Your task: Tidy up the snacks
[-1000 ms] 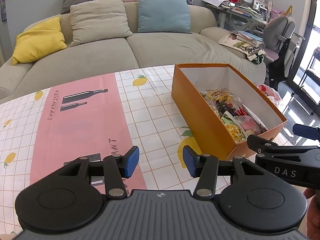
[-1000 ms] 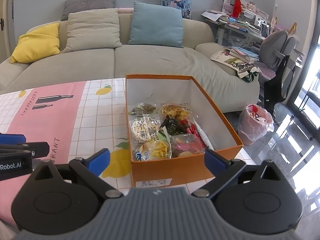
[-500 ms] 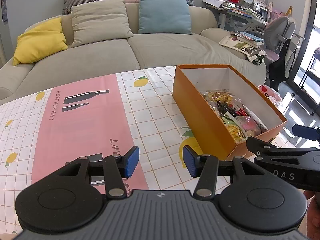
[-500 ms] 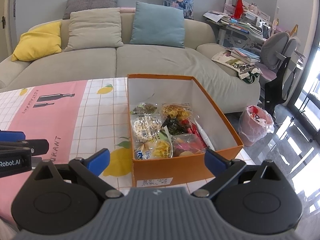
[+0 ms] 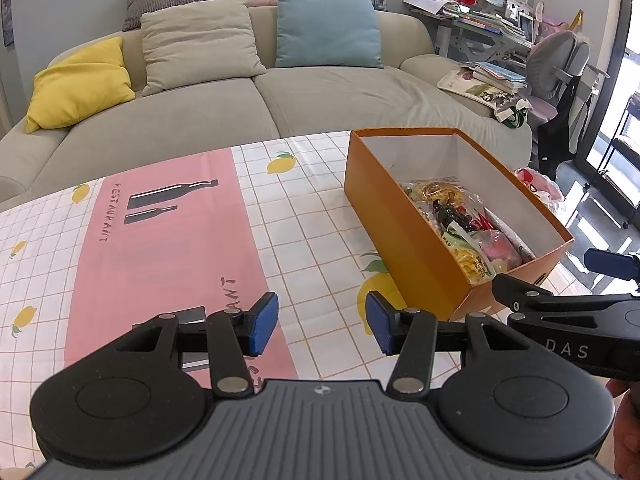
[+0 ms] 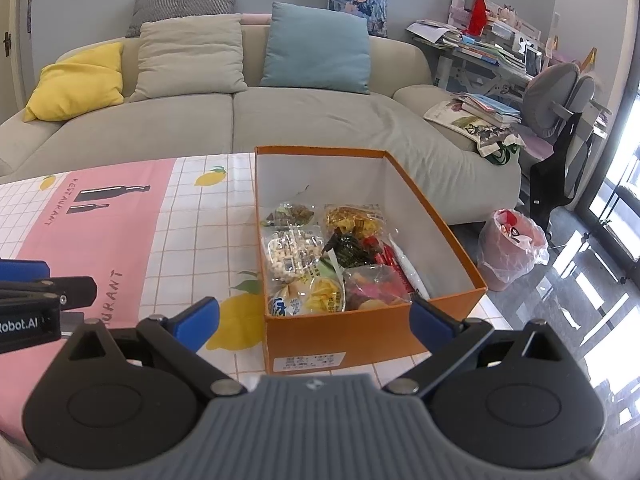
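An orange cardboard box (image 6: 344,340) with a white inside stands on the table near its right edge. Several snack packets (image 6: 324,264) lie piled in its near half; the far half is bare. The same box (image 5: 404,236) shows at the right of the left wrist view, with the packets (image 5: 468,232) inside. My left gripper (image 5: 322,322) hovers open over the tablecloth, left of the box, nothing between its blue pads. My right gripper (image 6: 316,318) stands wide open just before the box's near wall, holding nothing.
A pink and white checked tablecloth (image 5: 168,240) with lemons covers the table. Behind it stands a beige sofa (image 6: 240,120) with cushions. A bin with a pink bag (image 6: 512,248) sits on the floor to the right, beside a cluttered desk and chair (image 6: 560,96).
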Demonstrator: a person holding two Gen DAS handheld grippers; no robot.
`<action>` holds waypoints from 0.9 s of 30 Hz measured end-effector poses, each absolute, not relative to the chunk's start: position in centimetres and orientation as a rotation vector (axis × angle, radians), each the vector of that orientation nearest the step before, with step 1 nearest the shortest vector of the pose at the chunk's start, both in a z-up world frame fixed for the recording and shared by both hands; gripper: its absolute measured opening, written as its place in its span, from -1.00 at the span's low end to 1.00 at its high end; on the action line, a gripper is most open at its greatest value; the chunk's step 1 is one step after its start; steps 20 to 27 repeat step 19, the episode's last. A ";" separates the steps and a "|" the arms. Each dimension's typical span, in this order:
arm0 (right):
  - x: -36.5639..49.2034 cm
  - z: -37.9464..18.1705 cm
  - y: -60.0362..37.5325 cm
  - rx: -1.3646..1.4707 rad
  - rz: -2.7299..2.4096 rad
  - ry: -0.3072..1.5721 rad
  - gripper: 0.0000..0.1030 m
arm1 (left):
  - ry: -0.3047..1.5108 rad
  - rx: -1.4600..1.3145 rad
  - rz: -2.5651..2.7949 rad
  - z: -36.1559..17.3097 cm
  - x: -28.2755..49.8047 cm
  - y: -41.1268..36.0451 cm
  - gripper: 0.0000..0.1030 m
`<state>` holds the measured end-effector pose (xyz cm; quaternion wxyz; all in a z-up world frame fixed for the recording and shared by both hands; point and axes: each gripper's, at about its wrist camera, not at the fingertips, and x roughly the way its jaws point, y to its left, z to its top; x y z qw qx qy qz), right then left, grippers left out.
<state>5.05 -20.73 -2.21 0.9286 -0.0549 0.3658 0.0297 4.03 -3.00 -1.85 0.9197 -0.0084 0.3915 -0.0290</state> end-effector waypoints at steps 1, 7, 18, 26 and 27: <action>5.0 -2.2 -20.7 -0.112 0.062 0.750 0.92 | 0.806 -0.018 -0.059 -1.9 4.0 -3.0 0.16; 5.1 -2.3 -20.7 -0.112 0.064 0.754 0.93 | 0.806 -0.016 -0.059 -1.9 4.0 -3.0 0.16; 5.2 -2.6 -20.7 -0.115 0.065 0.760 0.93 | 0.804 -0.012 -0.062 -2.1 4.1 -2.7 0.27; 5.2 -2.7 -20.7 -0.115 0.065 0.762 0.93 | 0.806 -0.013 -0.061 -2.1 4.0 -2.7 0.27; 5.2 -2.7 -20.7 -0.115 0.065 0.762 0.93 | 0.806 -0.013 -0.061 -2.1 4.0 -2.7 0.27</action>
